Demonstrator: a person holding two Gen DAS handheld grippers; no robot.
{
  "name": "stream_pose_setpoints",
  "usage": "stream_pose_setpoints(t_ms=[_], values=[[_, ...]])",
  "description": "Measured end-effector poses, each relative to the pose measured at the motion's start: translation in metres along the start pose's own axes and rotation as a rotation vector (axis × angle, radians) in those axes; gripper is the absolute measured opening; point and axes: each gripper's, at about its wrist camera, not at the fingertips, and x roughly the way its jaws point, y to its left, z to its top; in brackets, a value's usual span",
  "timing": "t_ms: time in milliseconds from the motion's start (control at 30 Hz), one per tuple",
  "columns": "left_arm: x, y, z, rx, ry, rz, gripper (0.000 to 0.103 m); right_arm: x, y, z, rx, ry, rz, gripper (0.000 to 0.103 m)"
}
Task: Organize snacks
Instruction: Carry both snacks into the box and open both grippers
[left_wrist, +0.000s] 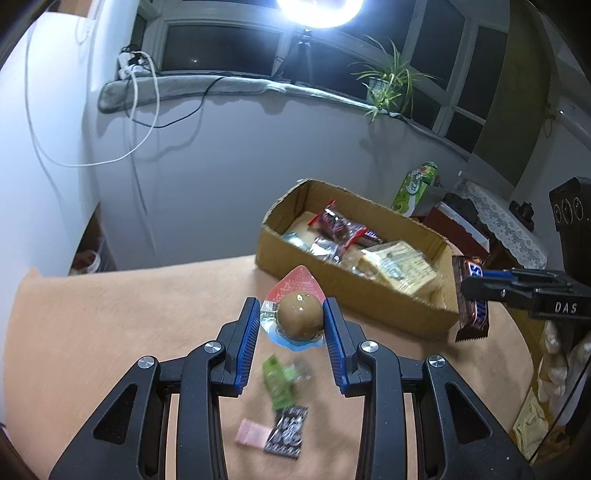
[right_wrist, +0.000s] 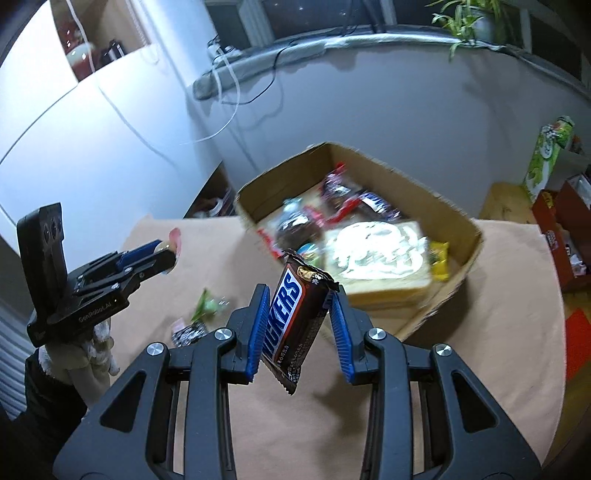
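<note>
Left tongs (left_wrist: 291, 321) are only a little way apart and clamped on a packaged brown egg (left_wrist: 299, 315) (clear wrap, red top flap), held up off the counter (left_wrist: 110, 332). Right tongs (right_wrist: 301, 321) are also fairly narrow, pinching a Snickers bar (right_wrist: 291, 317) that stands upright and tilted between the blue pads, lower end hanging free.

The cardboard box (left_wrist: 354, 295) sits at the counter's far edge, already loaded with wrapped snacks and a big pale packet at its near-right end. Both held items are on the near side of its front wall, the Snickers by the box's right corner.

Under the left tongs, mid-counter: a green wrapper (left_wrist: 280, 384), a pink packet (left_wrist: 253, 437) and a black patterned packet (left_wrist: 288, 430), just beside each other. The counter's left half is open tan cloth.
</note>
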Motion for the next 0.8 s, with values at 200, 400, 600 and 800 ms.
stream_pose_setpoints(t_ms=[200,400,600,800], values=[[0.009,-0.013,0.014,0.008,-0.008,-0.024,0.033,-0.005,-0.024,0.015,0.010,-0.037,-0.054,0.035],[0.024,-0.022,0.028,0.017,-0.005,-0.028,0.033,0.004,-0.051,0.035,0.026,-0.051,-0.113,0.035],[0.043,-0.028,0.040,0.019,0.012,-0.038,0.033,0.018,-0.074,0.049,0.031,-0.042,-0.166,0.035],[0.063,-0.039,0.046,0.040,0.034,-0.039,0.033,0.029,-0.090,0.054,0.036,-0.021,-0.185,0.035]])
